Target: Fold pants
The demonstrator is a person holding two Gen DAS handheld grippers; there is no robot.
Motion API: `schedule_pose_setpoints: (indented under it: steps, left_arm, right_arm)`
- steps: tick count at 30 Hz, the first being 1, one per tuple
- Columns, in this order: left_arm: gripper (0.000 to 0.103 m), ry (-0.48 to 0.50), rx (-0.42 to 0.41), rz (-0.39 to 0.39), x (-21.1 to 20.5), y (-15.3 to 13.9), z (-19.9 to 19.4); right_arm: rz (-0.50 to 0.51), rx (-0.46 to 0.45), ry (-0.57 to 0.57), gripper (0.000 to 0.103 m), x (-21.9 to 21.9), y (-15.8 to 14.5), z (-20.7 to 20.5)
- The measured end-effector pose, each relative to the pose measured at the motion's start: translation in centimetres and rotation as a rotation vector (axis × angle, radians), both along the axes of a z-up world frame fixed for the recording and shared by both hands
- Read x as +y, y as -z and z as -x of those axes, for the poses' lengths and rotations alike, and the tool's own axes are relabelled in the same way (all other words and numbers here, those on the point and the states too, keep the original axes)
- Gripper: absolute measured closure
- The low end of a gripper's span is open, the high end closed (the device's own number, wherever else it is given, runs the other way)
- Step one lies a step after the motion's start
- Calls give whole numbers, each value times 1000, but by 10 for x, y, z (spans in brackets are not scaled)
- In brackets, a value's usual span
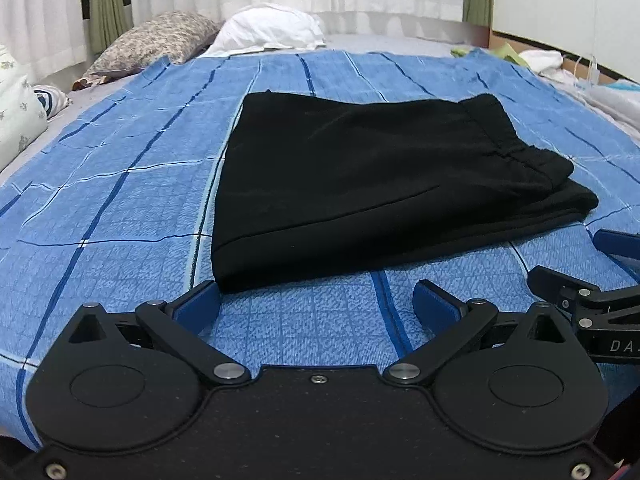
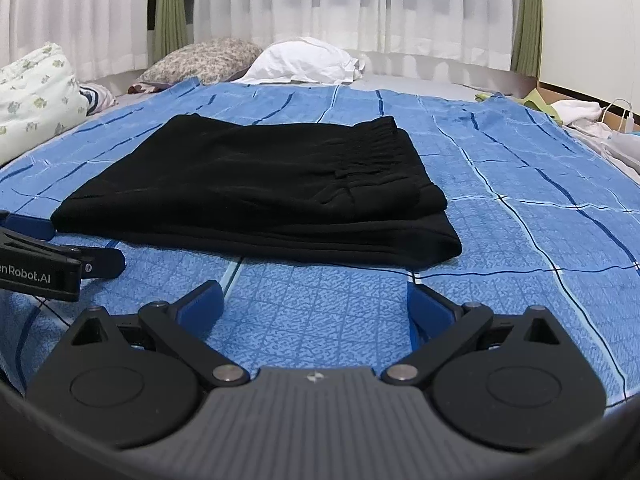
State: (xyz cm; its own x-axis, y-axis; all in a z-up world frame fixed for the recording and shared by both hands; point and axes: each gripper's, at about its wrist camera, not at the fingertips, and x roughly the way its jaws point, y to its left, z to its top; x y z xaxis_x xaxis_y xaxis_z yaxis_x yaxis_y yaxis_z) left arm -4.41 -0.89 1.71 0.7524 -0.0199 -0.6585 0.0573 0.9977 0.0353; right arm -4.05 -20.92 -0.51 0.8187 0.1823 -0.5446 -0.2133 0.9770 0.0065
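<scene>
Black pants (image 1: 372, 184) lie folded in a flat stack on the blue checked bedspread (image 1: 120, 200), with the elastic waistband on top at the right. They also show in the right wrist view (image 2: 260, 192). My left gripper (image 1: 318, 300) is open and empty, just in front of the stack's near left corner. My right gripper (image 2: 314, 300) is open and empty, a short way in front of the stack's near edge. The right gripper shows at the right edge of the left wrist view (image 1: 600, 264). The left gripper shows at the left edge of the right wrist view (image 2: 60, 244).
A patterned pillow (image 1: 156, 40) and a white pillow (image 1: 272, 26) lie at the head of the bed under white curtains (image 2: 320, 0). A floral cushion (image 2: 36, 96) sits at the left. Clothes and a cable (image 2: 580, 116) lie at the far right.
</scene>
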Motion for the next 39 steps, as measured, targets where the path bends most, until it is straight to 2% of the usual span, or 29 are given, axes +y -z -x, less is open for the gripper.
schedule_pose_setpoints:
  steps: [17, 39]
  left_arm:
    - [0, -7, 26, 14, 4, 0, -6]
    - [0, -14, 18, 14, 2, 1, -6]
  right_arm:
    - [5, 24, -5, 0, -2, 1, -2]
    - [5, 23, -5, 0, -2, 0, -2]
